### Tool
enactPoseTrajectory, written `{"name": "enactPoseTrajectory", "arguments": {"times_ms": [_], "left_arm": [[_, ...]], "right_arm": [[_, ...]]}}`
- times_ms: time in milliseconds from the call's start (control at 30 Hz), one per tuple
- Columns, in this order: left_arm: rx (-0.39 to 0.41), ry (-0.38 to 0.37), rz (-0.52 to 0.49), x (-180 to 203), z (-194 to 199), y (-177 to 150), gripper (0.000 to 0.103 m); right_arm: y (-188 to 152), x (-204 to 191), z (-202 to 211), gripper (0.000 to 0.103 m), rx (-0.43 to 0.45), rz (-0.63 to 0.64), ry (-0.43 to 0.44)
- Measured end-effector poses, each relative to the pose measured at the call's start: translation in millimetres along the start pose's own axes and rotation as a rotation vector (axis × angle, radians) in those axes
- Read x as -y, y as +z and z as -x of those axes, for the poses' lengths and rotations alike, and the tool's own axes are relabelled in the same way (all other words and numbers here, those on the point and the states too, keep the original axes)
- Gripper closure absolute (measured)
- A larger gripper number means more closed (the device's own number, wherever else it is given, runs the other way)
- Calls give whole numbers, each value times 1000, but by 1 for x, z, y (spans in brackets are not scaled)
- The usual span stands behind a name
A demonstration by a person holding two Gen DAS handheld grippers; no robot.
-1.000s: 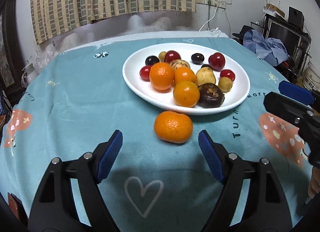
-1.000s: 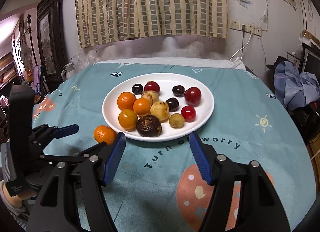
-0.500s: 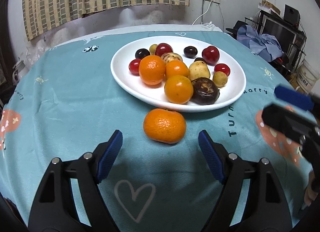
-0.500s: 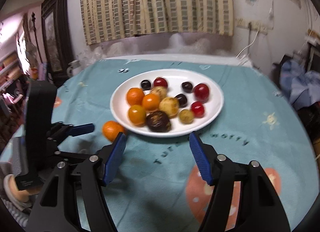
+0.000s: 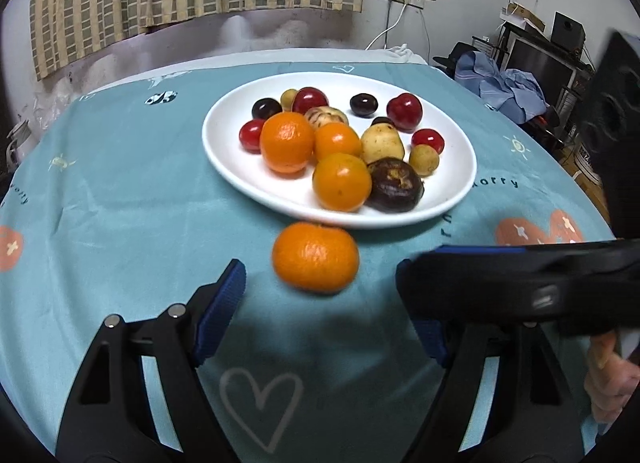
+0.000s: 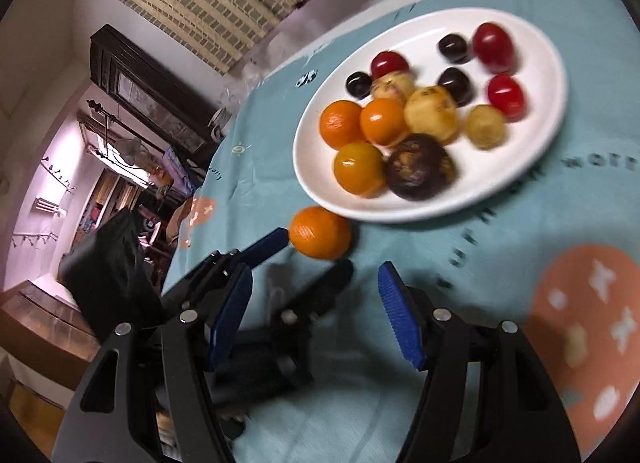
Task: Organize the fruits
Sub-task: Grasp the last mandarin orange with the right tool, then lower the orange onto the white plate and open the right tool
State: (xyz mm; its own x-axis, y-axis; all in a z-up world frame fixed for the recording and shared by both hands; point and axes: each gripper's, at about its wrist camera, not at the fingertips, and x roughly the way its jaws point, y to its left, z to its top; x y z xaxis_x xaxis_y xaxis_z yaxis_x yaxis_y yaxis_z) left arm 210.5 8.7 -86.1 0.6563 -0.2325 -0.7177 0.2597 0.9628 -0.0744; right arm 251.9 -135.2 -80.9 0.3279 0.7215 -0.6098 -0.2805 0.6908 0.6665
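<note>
Right tool (image 5: 500, 283) swung across left tool (image 5: 320, 319); mandarin (image 5: 315, 257) unmoved

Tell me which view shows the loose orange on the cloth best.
The left wrist view: the loose orange sits whole and near centre, just short of the open left gripper, beside the white plate. The right wrist view, tilted and blurred, shows it smaller, with one left gripper finger right at its edge.
</note>
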Motion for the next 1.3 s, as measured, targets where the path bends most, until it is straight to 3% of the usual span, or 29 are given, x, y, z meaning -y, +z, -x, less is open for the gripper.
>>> {"name": "enactPoseTrajectory", "arguments": {"times_ms": [100,200,333,567,667,767,900,1000,1033,1067,1100,1167,1233,1300], "left_arm": [[-20,-25,10,-3,-10,7,43],[-39,-50,34,-8,-17,10,53],[-40,-68,67,-14,-18,10,58],[5,-54,28,5,7,9,59],[79,-47,-34,27,34,27,59],[116,-64,-62,41,36,61,58],[109,-85,-76,44,3,99,58],[83,-80,-80,42,-33,108,57],[72,-82,-74,41,-42,108,51],[59,-88,-61,36,-52,107,47],[53,-81,-42,32,-57,105,40],[61,-74,-18,25,-56,102,32],[78,-61,-10,21,-52,98,24],[94,-39,-8,19,-41,93,23]], "right_arm": [[13,4,-24,41,-50,-63,-1],[18,10,-42,42,-94,-104,22],[19,17,-43,54,-68,-134,49],[7,15,-11,59,-15,-133,94],[17,0,26,59,57,-86,104],[44,-3,49,59,123,-60,78],[80,17,49,60,153,-82,20],[99,37,27,58,123,-98,-16],[104,48,19,54,107,-138,-22],[105,57,18,44,100,-181,-13],[105,68,18,37,108,-243,34],[105,79,25,35,138,-293,108],[103,79,34,35,169,-281,83],[94,75,44,35,188,-264,59]]}}
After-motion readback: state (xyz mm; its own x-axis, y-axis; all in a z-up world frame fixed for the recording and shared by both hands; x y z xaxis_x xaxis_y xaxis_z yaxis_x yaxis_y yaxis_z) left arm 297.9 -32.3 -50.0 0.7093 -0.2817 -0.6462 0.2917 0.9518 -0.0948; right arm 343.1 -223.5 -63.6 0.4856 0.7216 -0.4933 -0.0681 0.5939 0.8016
